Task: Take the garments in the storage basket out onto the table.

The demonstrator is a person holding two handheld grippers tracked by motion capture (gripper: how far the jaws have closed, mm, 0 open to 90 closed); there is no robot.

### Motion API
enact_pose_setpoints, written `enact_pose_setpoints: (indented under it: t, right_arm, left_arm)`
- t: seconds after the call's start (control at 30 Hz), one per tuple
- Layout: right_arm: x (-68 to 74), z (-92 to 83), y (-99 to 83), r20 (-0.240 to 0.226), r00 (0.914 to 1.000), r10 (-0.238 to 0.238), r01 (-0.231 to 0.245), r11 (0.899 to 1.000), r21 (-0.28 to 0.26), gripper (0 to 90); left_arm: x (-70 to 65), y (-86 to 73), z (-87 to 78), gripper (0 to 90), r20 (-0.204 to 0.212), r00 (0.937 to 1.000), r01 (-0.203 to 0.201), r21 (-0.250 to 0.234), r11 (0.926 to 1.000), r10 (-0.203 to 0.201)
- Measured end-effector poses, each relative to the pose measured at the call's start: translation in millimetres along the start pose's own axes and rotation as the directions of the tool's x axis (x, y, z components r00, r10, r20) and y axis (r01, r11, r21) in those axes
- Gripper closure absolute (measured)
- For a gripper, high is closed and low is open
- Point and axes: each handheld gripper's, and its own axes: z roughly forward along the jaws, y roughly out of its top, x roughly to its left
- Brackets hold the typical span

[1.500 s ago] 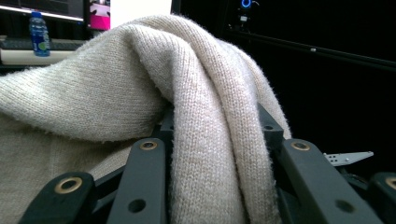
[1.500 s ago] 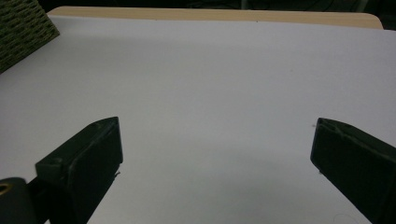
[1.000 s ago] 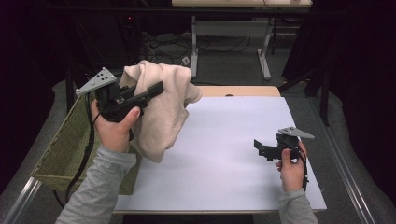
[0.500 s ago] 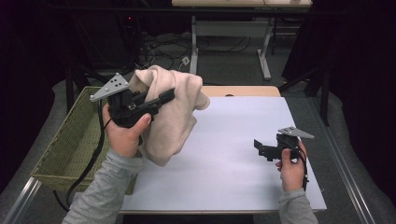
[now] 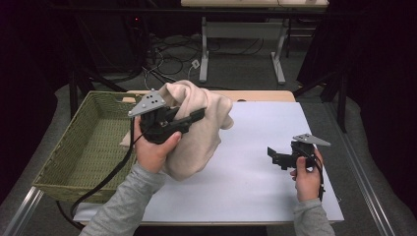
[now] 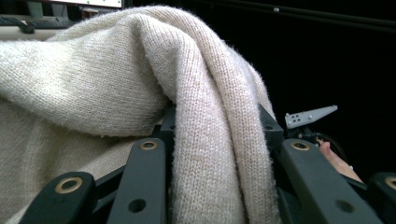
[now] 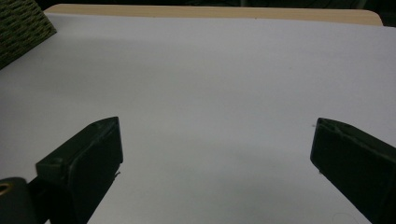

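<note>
A cream knitted sweater (image 5: pixel 204 130) hangs in the air over the left part of the white table sheet (image 5: pixel 255 191). My left gripper (image 5: pixel 199 115) is shut on a fold of it near the top, and the cloth drapes down past the hand. In the left gripper view the knit (image 6: pixel 140 84) lies bunched between and over the black jaws. My right gripper (image 5: pixel 271 157) is low over the sheet at the right, open, pointing left with nothing between its fingers (image 7: pixel 84 158).
A woven green basket (image 5: pixel 64 164) stands at the left edge of the table, beside the sheet; its corner (image 7: pixel 21 28) shows in the right gripper view. A wooden table edge (image 5: pixel 265 95) runs along the back. Cables and desk legs lie beyond on the floor.
My left gripper has carried the sweater to the right, from over the basket's edge to over the sheet. The right gripper has stayed put.
</note>
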Motion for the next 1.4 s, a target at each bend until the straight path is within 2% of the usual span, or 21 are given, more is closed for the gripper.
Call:
enact_pose_setpoints:
  t: [0.1, 0.17, 0.23, 0.3, 0.37, 0.43, 0.5, 0.53, 0.57, 0.6, 0.63, 0.93, 1.1, 1.17, 1.27, 1.3, 1.4]
  right_arm:
    - [-0.4, 0.4, -0.2, 0.0, 1.0, 0.001, -0.001, 1.0, 0.001, 2.1]
    - [-0.9, 1.0, -0.3, -0.001, 1.0, -0.007, 0.007, 1.0, 0.0, 2.1]
    - [-0.7, 0.8, -0.4, 0.001, 1.0, -0.007, 0.007, 1.0, 0.006, 2.1]
    - [-1.0, 0.6, -0.4, 0.001, 1.0, -0.007, 0.007, 1.0, 0.007, 2.1]
    - [-1.6, 0.6, -0.6, 0.0, 1.0, 0.005, -0.005, 1.0, 0.003, 2.1]
    - [-2.0, 1.1, -0.9, 0.006, 1.0, 0.007, -0.007, 1.0, -0.006, 2.1]
    - [-1.9, 0.5, -1.0, 0.002, 0.9999, 0.015, -0.015, 1.0, 0.002, 2.2]
    - [-1.8, 0.6, -1.1, 0.002, 0.9999, 0.015, -0.015, 1.0, -0.001, 2.2]
    - [-1.8, 0.6, -1.1, 0.002, 0.9999, 0.015, -0.015, 1.0, -0.001, 2.2]
    - [-2.2, 0.7, -1.2, 0.002, 0.9999, 0.012, -0.012, 1.0, 0.001, 2.2]
    - [-2.4, 0.9, -1.2, 0.003, 1.0, 0.009, -0.009, 1.0, 0.0, 2.2]
    - [-2.2, 0.8, -1.4, 0.001, 1.0, 0.002, -0.002, 1.0, 0.008, 2.2]
    - [-2.4, 0.6, -1.6, 0.001, 1.0, 0.006, -0.006, 1.0, 0.01, 2.2]
    - [-2.2, 1.6, -1.9, -0.001, 1.0, 0.009, -0.009, 1.0, 0.01, 2.2]
    - [-2.8, 2.8, -2.3, 0.001, 1.0, 0.003, -0.003, 1.0, 0.008, 2.2]
    - [-2.9, 3.3, -2.4, 0.004, 1.0, 0.0, 0.0, 1.0, 0.006, 2.2]
    - [-2.2, 3.8, -2.5, -0.002, 1.0, 0.01, -0.01, 1.0, 0.017, 2.2]
  left_arm:
    - [-2.0, -8.8, 9.1, 65.7, 0.012, 0.9998, 0.015, 0.002, 0.9999, -0.015]
    - [-4.5, -15.4, 17.5, 65.7, 0.02, 0.9997, 0.012, 0.022, 0.9997, -0.013]
    - [-7.2, -24.3, 28.4, 65.7, 0.04, 0.9988, 0.025, 0.042, 0.9988, -0.027]
    - [-7.9, -26.7, 31.3, 65.7, 0.047, 0.9983, 0.032, 0.043, 0.9986, -0.034]
    - [-8.5, -32.5, 38.3, 65.7, 0.082, 0.9942, 0.067, 0.036, 0.9971, -0.069]
    - [-9.2, -34.1, 40.2, 65.7, 0.085, 0.9941, 0.064, 0.036, 0.9973, -0.067]
    - [-12.6, -39.0, 44.7, 65.6, 0.049, 0.9987, 0.011, 0.052, 0.9986, -0.014]
    - [-11.5, -43.0, 47.6, 65.6, 0.042, 0.9991, 0.007, 0.07, 0.9975, -0.01]
    - [-8.8, -48.1, 51.0, 65.6, 0.036, 0.9991, 0.019, 0.088, 0.9959, -0.022]
    - [-3.9, -56.6, 55.6, 65.6, 0.048, 0.9977, 0.042, 0.098, 0.9943, -0.047]
    - [-3.0, -59.1, 56.7, 65.6, 0.048, 0.9974, 0.048, 0.099, 0.9939, -0.053]
    - [-3.0, -79.0, 70.5, 64.6, 0.029, 0.9991, 0.026, 0.136, 0.9904, -0.031]
    - [0.3, -92.2, 76.2, 63.9, 0.006, 0.9982, 0.059, 0.153, 0.9865, -0.06]
    - [4.5, -98.4, 78.0, 62.8, 0.002, 0.9964, 0.083, 0.152, 0.9849, -0.085]
    - [7.7, -106.4, 82.6, 61.8, -0.05, 0.997, 0.067, 0.178, 0.9818, -0.059]
    - [8.3, -108.9, 84.9, 60.9, -0.062, 0.9972, 0.053, 0.201, 0.9781, -0.041]
    - [9.7, -115.6, 89.6, 58.2, -0.083, 0.996, 0.051, 0.226, 0.9728, -0.033]
